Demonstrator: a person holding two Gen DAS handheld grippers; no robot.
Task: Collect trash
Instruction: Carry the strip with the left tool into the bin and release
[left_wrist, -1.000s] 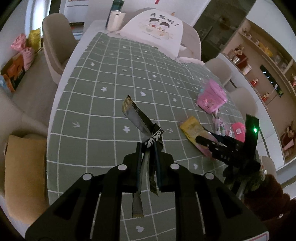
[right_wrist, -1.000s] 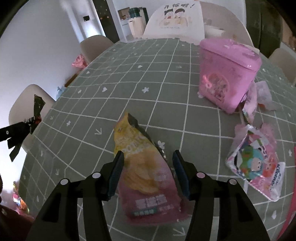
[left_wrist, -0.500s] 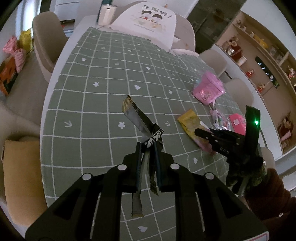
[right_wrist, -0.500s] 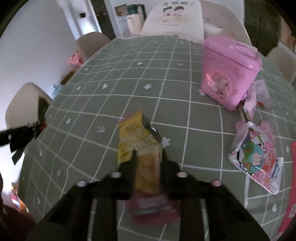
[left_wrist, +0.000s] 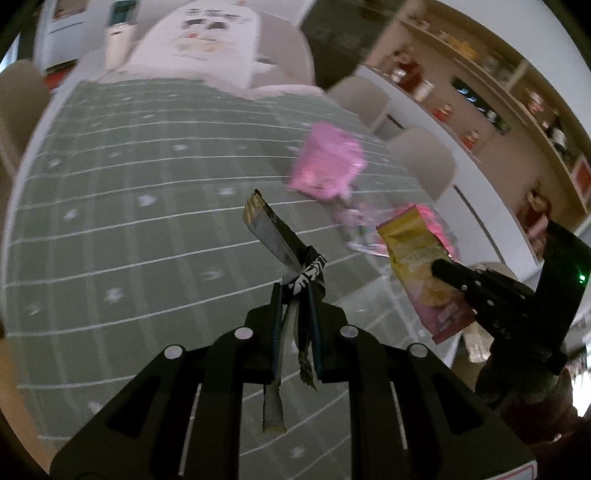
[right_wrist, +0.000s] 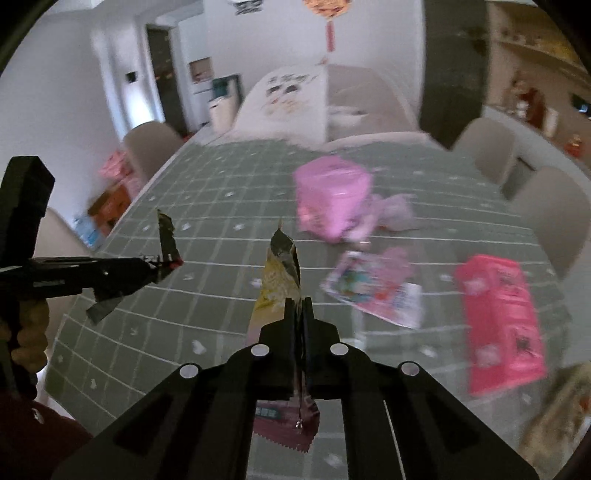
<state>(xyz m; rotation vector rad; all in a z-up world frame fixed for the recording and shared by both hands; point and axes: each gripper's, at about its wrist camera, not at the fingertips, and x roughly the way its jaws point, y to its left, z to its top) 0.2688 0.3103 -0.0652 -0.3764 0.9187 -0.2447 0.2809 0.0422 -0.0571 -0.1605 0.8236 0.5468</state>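
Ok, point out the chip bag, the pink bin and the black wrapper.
chip bag (right_wrist: 275, 291), right wrist view, yellow upper part
pink bin (right_wrist: 330, 195), right wrist view, front wall
black wrapper (left_wrist: 275, 234), left wrist view, upper strip

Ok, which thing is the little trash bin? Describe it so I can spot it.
Look at the green grid tablecloth, toward its far right part. The bin is the boxy pink lidded tub standing upright there, unlike the flat wrappers lying near it.

My fingers (right_wrist: 293, 325) were matt black plastic, and between them the chip bag (right_wrist: 275, 280) was crinkled glossy film with a silvery foil lining. The dark wrapper (left_wrist: 275, 236) in my left fingers (left_wrist: 275, 321) looked like shiny foil too. The worktop (left_wrist: 129, 229) wore smooth green checked cloth, and the pink bin (right_wrist: 330, 194) looked like plastic.
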